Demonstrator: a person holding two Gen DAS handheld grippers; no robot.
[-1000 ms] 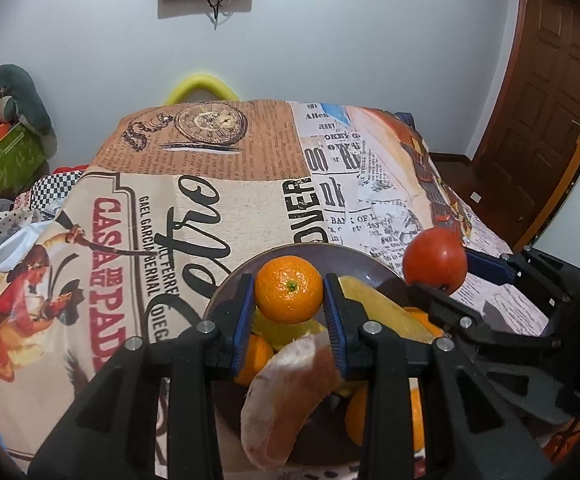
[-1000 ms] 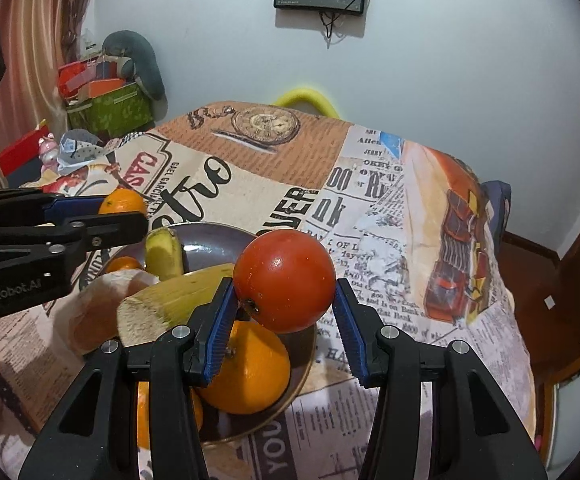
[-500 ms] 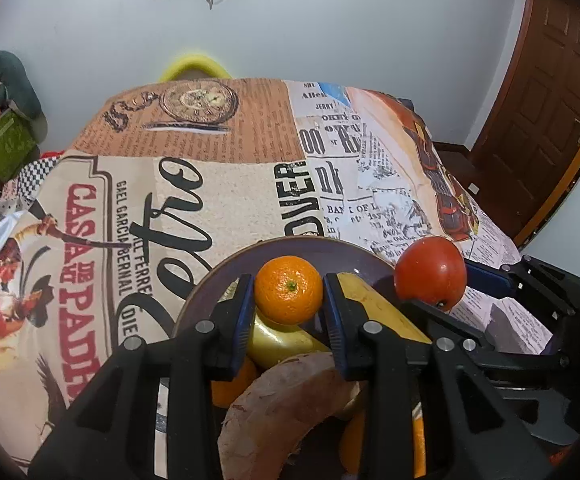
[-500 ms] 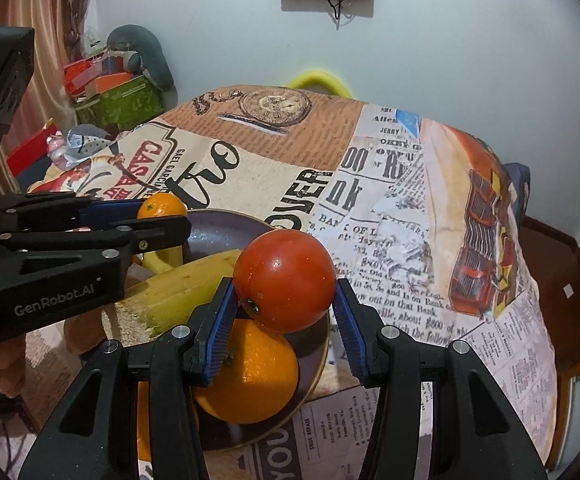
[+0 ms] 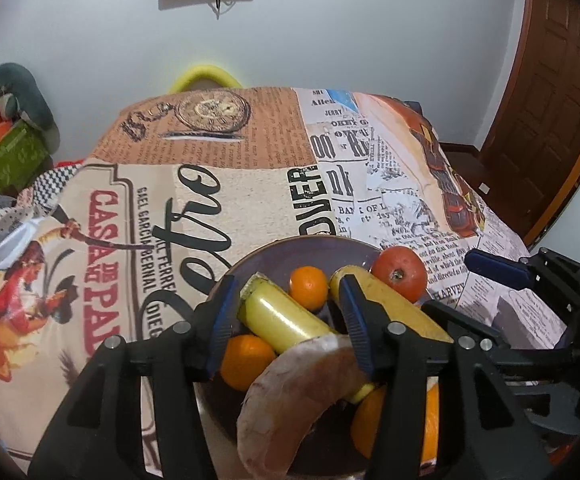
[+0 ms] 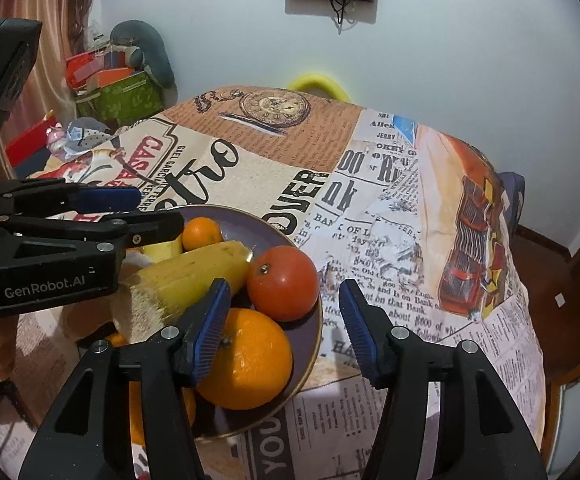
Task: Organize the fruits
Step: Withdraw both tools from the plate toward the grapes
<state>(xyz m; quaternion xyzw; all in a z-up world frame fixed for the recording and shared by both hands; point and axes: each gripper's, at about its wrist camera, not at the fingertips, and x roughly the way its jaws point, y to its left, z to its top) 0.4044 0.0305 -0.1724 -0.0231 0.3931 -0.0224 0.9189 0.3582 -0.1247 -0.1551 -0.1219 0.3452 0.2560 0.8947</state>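
Observation:
A dark purple bowl point(image 5: 290, 250) point(image 6: 310, 336) sits at the near edge of the table and holds the fruit. My left gripper point(image 5: 286, 312) is open and empty above the bowl. A small mandarin point(image 5: 308, 288) point(image 6: 201, 233) lies in the bowl beyond its jaws, beside a yellow-green banana piece point(image 5: 278, 320). My right gripper point(image 6: 284, 320) is open and empty. A red tomato point(image 6: 283, 283) point(image 5: 399, 273) rests on the bowl's right rim just beyond its jaws, on top of a large orange point(image 6: 250, 364). A yellow banana piece point(image 6: 194, 276) lies across the bowl.
A printed newspaper-style cloth point(image 5: 210, 200) point(image 6: 370, 208) covers the table. A pale curved slice point(image 5: 302, 396) sits at the bowl's near side. Boxes and clutter point(image 6: 118, 92) stand at the far left. A wooden door point(image 5: 550, 92) is at the right.
Both grippers opened. The mandarin dropped from the left gripper into the bowl, and the tomato left the right gripper and now rests on the bowl's rim.

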